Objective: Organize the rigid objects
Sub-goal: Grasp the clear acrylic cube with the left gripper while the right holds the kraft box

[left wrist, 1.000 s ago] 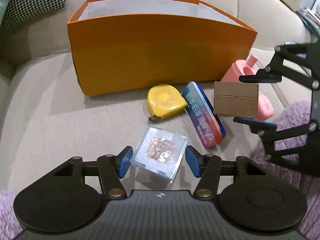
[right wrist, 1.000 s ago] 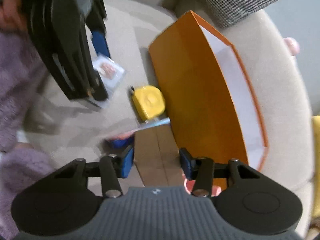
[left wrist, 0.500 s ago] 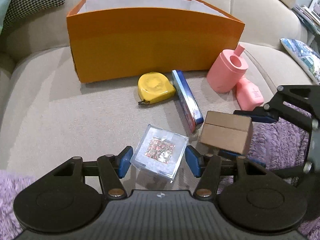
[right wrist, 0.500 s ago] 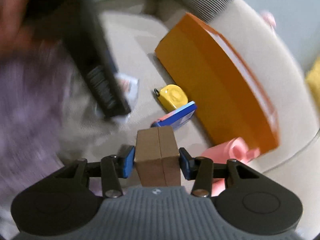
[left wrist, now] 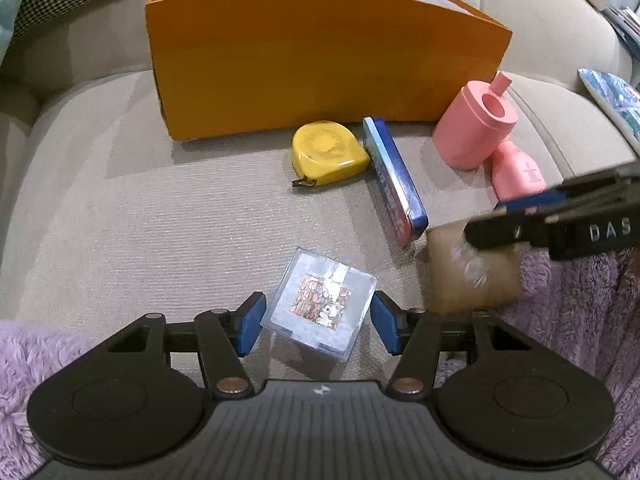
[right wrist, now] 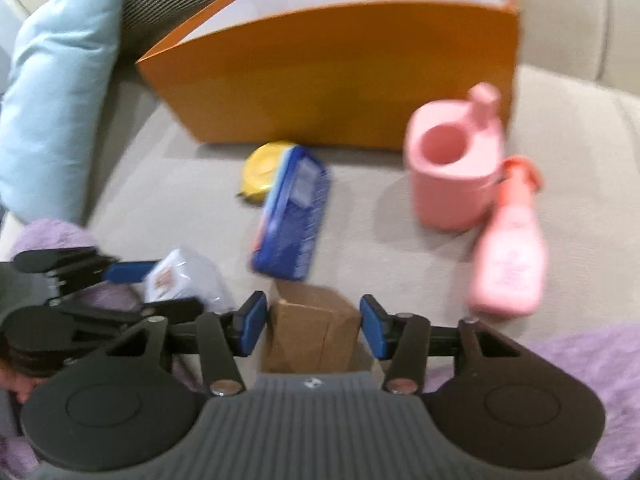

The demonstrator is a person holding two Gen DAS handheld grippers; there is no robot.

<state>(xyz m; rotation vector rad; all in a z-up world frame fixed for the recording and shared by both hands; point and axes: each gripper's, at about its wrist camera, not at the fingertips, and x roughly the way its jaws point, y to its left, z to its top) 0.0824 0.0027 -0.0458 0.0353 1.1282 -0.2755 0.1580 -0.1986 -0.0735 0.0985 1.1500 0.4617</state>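
Straddling the clear case (left wrist: 322, 302) without touching, the left tongs (left wrist: 318, 326) stand apart; the right tongs (right wrist: 312, 326), just opening, flank the brown box (right wrist: 312, 332) with slim gaps.

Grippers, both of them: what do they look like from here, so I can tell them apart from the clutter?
Identical pair: the left gripper and right gripper each have matte black scissor-link arms with silver rivets, blue rubber pads, two round black discs and a ribbed grey body with a small white logo. White lettering marks the right one's side.
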